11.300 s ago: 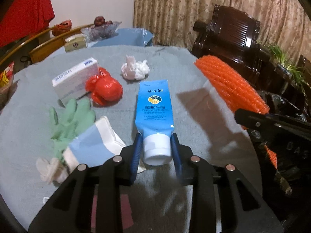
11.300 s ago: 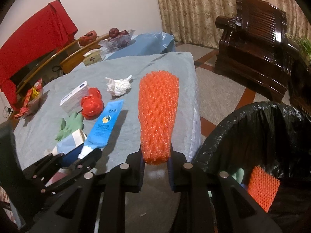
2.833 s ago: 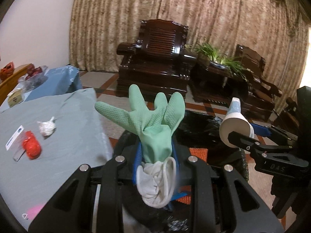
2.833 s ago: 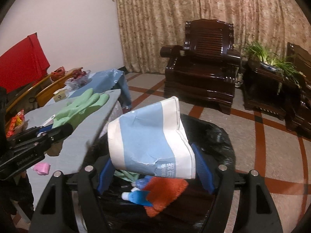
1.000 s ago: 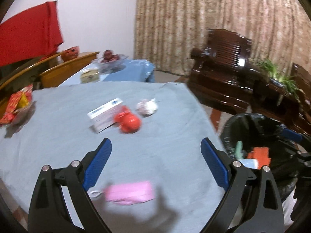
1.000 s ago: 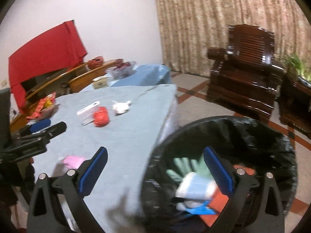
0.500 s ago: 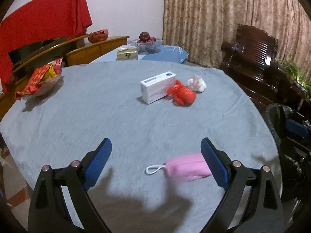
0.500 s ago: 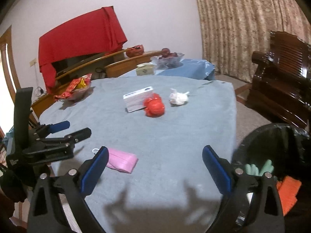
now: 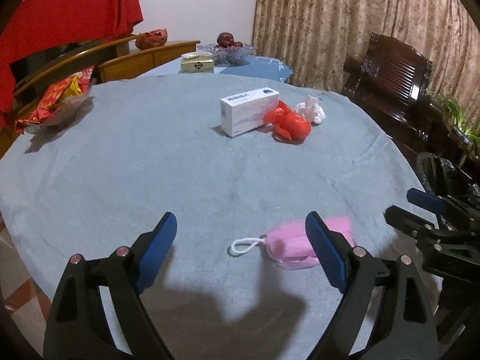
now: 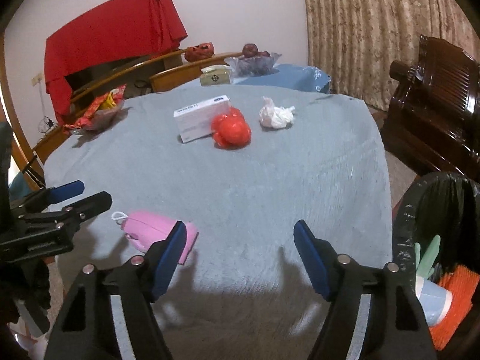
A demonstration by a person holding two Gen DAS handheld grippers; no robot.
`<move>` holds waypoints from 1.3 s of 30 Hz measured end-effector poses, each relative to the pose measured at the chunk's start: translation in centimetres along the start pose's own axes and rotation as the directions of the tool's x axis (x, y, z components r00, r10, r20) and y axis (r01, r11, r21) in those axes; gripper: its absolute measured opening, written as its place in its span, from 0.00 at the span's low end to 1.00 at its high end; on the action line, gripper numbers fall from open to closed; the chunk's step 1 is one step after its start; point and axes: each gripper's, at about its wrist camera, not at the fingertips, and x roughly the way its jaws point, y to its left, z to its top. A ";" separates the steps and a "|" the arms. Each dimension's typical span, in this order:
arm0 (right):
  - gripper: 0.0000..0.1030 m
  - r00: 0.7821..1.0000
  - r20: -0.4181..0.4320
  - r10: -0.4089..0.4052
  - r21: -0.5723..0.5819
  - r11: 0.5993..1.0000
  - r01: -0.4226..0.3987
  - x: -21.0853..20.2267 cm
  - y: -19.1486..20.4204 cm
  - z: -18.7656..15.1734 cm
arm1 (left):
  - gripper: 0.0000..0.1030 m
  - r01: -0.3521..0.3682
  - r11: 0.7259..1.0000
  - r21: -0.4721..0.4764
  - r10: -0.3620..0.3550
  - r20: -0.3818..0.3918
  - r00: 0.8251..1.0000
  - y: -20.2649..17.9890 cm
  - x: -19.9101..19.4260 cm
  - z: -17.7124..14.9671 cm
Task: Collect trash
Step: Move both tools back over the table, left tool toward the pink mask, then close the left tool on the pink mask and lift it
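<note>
A pink face mask point(image 9: 295, 247) with a white ear loop lies on the grey table cloth point(image 9: 150, 174) near the front edge; it also shows in the right wrist view point(image 10: 150, 229). My left gripper point(image 9: 240, 240) is open and empty, its right finger just over the mask. My right gripper point(image 10: 240, 250) is open and empty above the cloth, right of the mask. Farther back lie a white box point(image 9: 249, 114), a crumpled red bag point(image 9: 291, 126) and a white tissue wad point(image 9: 312, 111).
A bin with a black liner point(image 10: 435, 210) stands by the table's right side, holding a green glove point(image 10: 427, 256), orange netting and a blue-white pack. A snack bowl point(image 9: 54, 105) sits at the table's left. Dark wooden armchairs stand at the right.
Both grippers have swung from the bin back over the table and come lower and closer to the pink mask. Both stay open and empty.
</note>
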 end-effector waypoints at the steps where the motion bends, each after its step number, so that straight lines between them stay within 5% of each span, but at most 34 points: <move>1: 0.67 1.000 -0.005 -0.005 0.001 1.000 0.005 0.2 -0.1 0.0 | 0.83 0.006 1.000 0.008 -0.006 -0.008 1.000 -0.3 0.3 -0.1; 21: 0.62 1.000 -0.031 -0.002 0.049 0.999 0.004 1.4 -2.1 0.3 | 0.85 0.109 0.993 -0.045 -0.114 -0.140 0.984 -3.1 3.6 -1.6; 25: 0.62 0.999 -0.035 -0.010 0.040 0.999 0.011 1.5 -2.1 0.4 | 0.74 0.148 0.987 -0.059 -0.155 -0.155 0.976 -3.3 4.2 -1.9; 32: 0.62 0.999 -0.039 -0.021 0.013 1.000 0.021 1.6 -1.8 0.4 | 0.20 0.219 0.975 -0.035 -0.222 -0.140 0.965 -4.0 4.0 -1.7; 39: 0.62 0.999 -0.034 -0.025 0.009 1.000 0.026 1.6 -1.8 0.9 | 0.14 0.203 0.979 -0.032 -0.205 -0.077 0.976 -3.9 3.1 -0.5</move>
